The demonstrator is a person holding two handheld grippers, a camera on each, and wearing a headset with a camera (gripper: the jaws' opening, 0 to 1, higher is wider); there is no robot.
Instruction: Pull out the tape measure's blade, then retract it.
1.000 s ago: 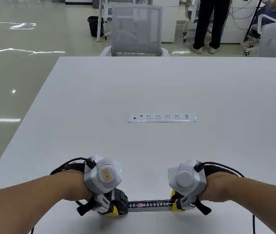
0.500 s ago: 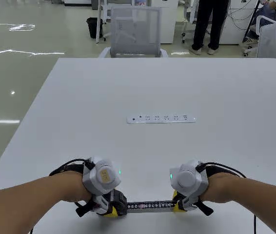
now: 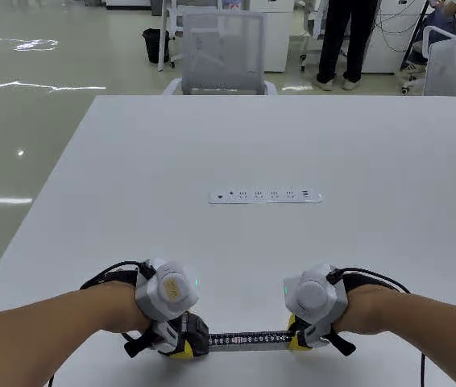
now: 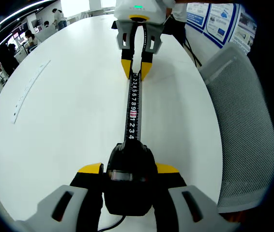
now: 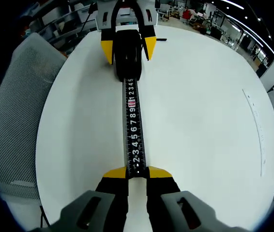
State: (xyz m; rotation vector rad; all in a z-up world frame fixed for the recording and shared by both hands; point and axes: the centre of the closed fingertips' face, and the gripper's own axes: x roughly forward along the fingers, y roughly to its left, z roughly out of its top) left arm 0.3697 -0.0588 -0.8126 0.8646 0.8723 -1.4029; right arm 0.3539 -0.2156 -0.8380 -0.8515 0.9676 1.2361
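Item: tape measure (image 4: pixel 129 176), black-cased, low at the near edge of the white table (image 3: pixel 292 145), directly in front of the person. Holder: left hand-held gripper (image 4: pixel 129 169), its yellow-tipped jaws pressed against the two sides of the case, open only as wide as the case itself. Blade (image 4: pixel 133 106): drawn out partway, running straight and flat just above the table surface from the mouth of the case to the right hand-held gripper (image 5: pixel 137 172). It bears black printed numerals and one red mark near mid-length. Blade end: pinched between the jaws of the right hand-held gripper, which are nearly closed, with only the blade between the yellow tips. Arrangement: in the head view the two hand-held grippers face each other along one line, left hand-held gripper (image 3: pixel 181 345) and right hand-held gripper (image 3: pixel 304 343) apart, the blade (image 3: pixel 248 340) spanning the gap. Each gripper view shows the opposite hand-held gripper at the far end of the blade. Other contents: white power strip (image 3: pixel 265 196) lying flat near the middle of the table, well apart from the tape measure. Grey mesh chair (image 3: pixel 224 48) at the far edge of the table. A standing person (image 3: pixel 345 40) on the glossy floor beyond.
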